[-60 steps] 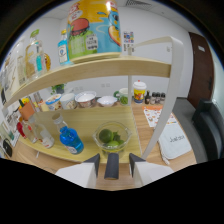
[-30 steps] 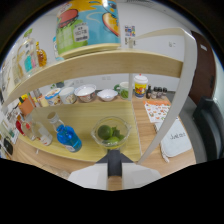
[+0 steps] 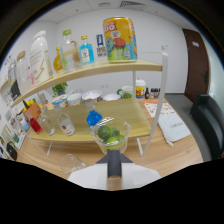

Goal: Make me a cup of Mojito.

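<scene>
Limes (image 3: 107, 134) sat in a clear glass bowl (image 3: 110, 136), pinched at its near rim by the hand-held gripper (image 3: 114, 161). Half a second before, that bowl stood on the lower shelf (image 3: 127, 112) by the blue bottle (image 3: 93, 118); it was now lifted clear. An empty cup (image 3: 72, 162) waited on the bench (image 3: 165, 152), likely the bowl's destination.

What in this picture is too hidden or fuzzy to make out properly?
- Gripper view: the tongs are mostly swallowed by the dark band at the bottom.
- The glass bowl of limes hides the tips, so contact is unclear.
- Labels on the top-shelf bottles are too blurred to read.
- The small jars behind are too tiny to identify.
</scene>
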The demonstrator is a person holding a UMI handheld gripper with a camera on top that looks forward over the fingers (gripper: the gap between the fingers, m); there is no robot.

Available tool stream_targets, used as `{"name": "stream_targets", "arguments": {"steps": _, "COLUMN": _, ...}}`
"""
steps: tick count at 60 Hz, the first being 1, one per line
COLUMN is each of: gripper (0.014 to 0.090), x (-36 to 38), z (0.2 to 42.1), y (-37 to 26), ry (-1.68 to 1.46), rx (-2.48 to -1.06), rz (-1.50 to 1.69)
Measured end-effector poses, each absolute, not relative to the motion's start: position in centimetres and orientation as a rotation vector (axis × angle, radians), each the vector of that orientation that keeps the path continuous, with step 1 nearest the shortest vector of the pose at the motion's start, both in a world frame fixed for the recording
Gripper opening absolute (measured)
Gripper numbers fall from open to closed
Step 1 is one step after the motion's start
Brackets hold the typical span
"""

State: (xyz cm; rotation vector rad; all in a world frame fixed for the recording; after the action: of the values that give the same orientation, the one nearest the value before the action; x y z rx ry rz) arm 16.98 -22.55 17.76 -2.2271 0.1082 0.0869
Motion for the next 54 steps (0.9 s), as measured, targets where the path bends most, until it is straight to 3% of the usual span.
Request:
{"name": "stream_targets", "arguments": {"steps": 13, "gripper": 0.0149, "x": 12.8, "z": 14.0, "y": -25.4, "ry": 0.127, "rx": -2.26, "rz": 0.094}}
{"name": "stream_targets", "arguments": {"steps": 27, "gripper": 0.0149, "x": 12.9, "z": 14.5, "y": -25.3, "ry": -0.021, "rx": -2.2, "rz": -0.154}}
{"name": "stream_targets", "arguments": {"steps": 54, "gripper": 0.0149, "x": 14.7, "z": 19.7, "y": -22.8, "ry": -0.836, "rx": -1.822, "rz": -1.009}}
